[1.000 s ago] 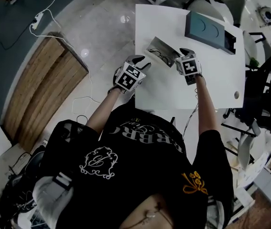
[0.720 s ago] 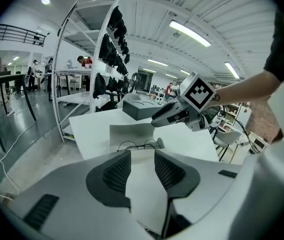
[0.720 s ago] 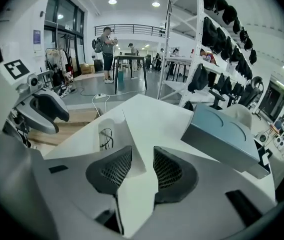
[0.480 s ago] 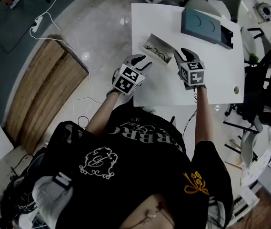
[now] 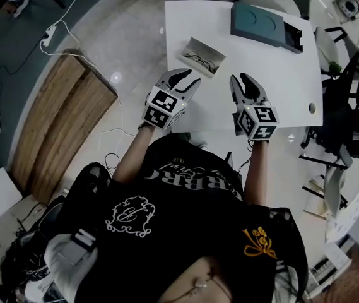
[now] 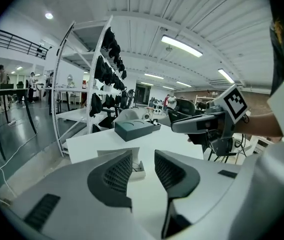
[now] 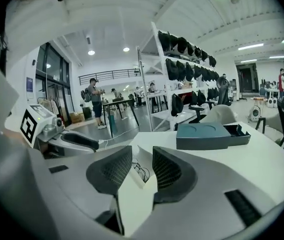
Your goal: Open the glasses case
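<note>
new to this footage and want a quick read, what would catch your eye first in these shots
The open glasses case, spectacles lying inside, sits toward the left side of the white table. Both grippers hover over the near edge with jaws apart and empty: the left gripper just short of the case, the right gripper beside it. A dark teal box lies at the table's far edge.

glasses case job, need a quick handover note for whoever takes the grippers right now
Left gripper: open, empty, over the table's near edge.
Right gripper: open, empty, alongside it.
Glasses case: lies open on the white table, beyond the left gripper, glasses inside; neither gripper touches it.
Dark box: far side of the table, not involved.
Done: the case is open.
Left: nothing visible for this task.
</note>
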`<state>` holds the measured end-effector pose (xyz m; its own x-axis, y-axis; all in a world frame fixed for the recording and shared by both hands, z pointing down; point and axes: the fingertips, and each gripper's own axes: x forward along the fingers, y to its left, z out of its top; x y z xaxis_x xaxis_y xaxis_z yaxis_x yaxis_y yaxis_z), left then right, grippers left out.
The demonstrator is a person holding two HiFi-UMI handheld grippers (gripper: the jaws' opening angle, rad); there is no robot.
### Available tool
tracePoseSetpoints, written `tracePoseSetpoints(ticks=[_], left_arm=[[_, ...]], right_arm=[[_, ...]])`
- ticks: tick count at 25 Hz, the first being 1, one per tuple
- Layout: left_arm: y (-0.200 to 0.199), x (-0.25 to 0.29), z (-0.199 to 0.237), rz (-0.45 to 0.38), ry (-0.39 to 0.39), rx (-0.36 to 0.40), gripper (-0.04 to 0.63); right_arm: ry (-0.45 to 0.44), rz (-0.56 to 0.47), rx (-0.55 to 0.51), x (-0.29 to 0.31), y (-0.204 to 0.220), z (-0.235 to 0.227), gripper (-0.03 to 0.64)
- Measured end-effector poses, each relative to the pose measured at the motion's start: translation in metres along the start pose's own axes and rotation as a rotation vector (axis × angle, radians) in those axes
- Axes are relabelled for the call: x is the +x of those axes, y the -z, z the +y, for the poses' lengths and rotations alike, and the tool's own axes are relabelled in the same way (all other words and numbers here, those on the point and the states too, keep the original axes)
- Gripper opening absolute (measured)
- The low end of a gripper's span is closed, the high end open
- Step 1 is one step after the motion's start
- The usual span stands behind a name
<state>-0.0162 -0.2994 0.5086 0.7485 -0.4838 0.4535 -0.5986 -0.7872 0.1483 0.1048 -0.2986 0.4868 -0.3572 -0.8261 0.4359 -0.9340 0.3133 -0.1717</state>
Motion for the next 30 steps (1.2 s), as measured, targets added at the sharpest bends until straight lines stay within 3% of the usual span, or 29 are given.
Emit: tracePoseSetpoints(ticks=[8, 14, 24, 30], left_arm=[[-0.002, -0.021, -0.06, -0.034, 0.0, -0.016, 0.144], [-0.001, -0.038, -0.117, -0.084, 0.013, -0.09, 0.144], [0.011, -0.072, -0.184, -0.086, -0.037, -0.078, 0.14], [0.015, -0.09, -0.209, -0.102, -0.081, -0.087, 0.092]], right_arm=[[-0.036, -0.056, 0.015, -0.082, 0.009, 0.021, 0.135], [-0.095, -0.089, 0.011, -0.131, 0.024, 0.03, 0.124], [-0.203, -0.117, 0.047, -0.189, 0.042, 0.05, 0.092], [-0.26, -0.138, 0.046, -0.22, 0.045, 0.062, 0.072]])
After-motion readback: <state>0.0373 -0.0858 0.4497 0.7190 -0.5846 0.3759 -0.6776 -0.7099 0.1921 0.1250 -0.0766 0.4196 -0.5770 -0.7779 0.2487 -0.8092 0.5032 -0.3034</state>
